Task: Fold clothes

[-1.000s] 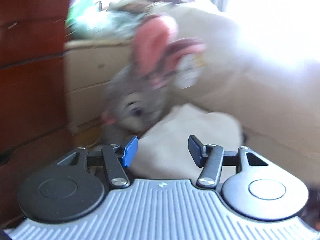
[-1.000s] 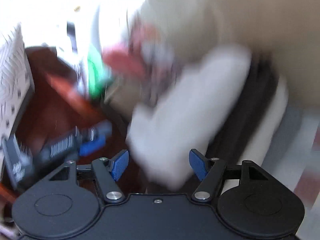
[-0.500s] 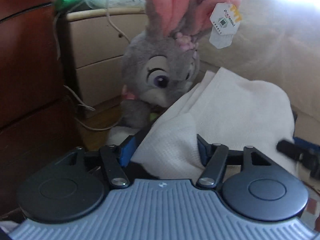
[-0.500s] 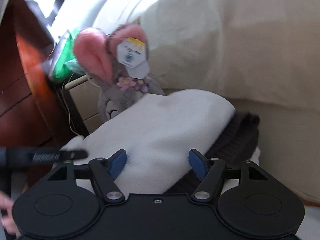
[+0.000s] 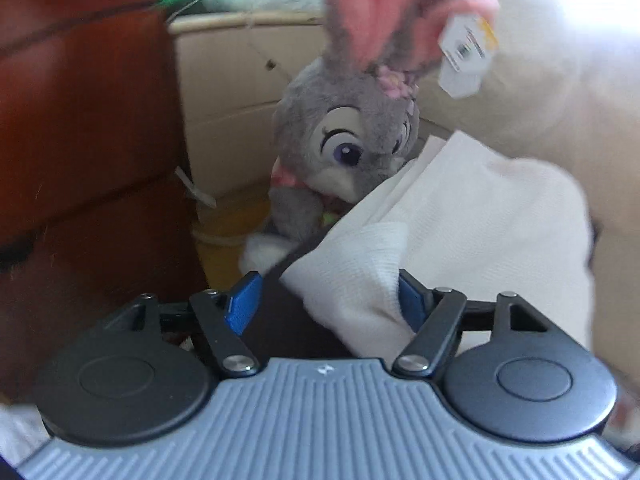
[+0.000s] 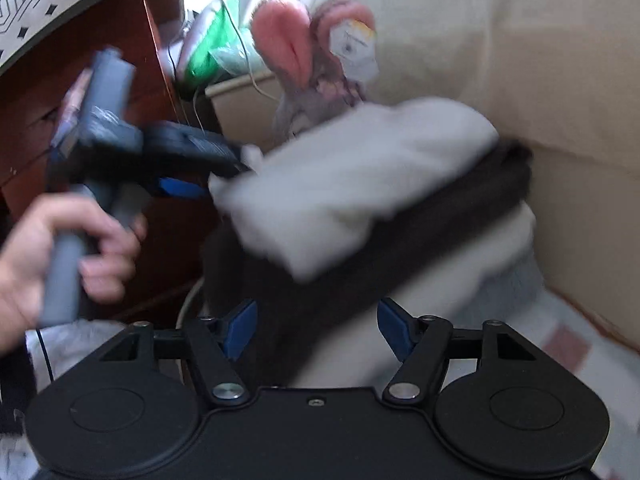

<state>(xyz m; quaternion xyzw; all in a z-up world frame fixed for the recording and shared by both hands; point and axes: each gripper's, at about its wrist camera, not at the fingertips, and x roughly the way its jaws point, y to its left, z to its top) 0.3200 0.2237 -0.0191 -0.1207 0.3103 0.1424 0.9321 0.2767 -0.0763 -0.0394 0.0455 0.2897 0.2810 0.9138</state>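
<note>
Left gripper (image 5: pixel 326 304) is opening its jaws, and a corner of the folded white garment (image 5: pixel 460 216) is lying between the blue pads (image 5: pixel 242 306); the cloth is resting against the right pad, while the left pad is standing clear of it. Right gripper (image 6: pixel 314 328) is closing its jaws a little, but they are standing wide and gripping nothing; the dark garment (image 6: pixel 360 280) is lying in the gap without a visible press from either pad. This dark piece is sitting under the white one, and a further pale garment (image 6: pixel 472 276) is lying under both, so the clothes are forming a stack. Behind the stack a grey plush rabbit (image 5: pixel 344 140) with pink ears is leaning, with a paper tag (image 5: pixel 466 58) hanging from one ear. In the right wrist view a hand (image 6: pixel 44 256) is holding the grey handle of the left gripper. To the left a red-brown wooden cabinet (image 5: pixel 80 120) is standing, and a cream sofa (image 6: pixel 540 60) is filling the background.
</note>
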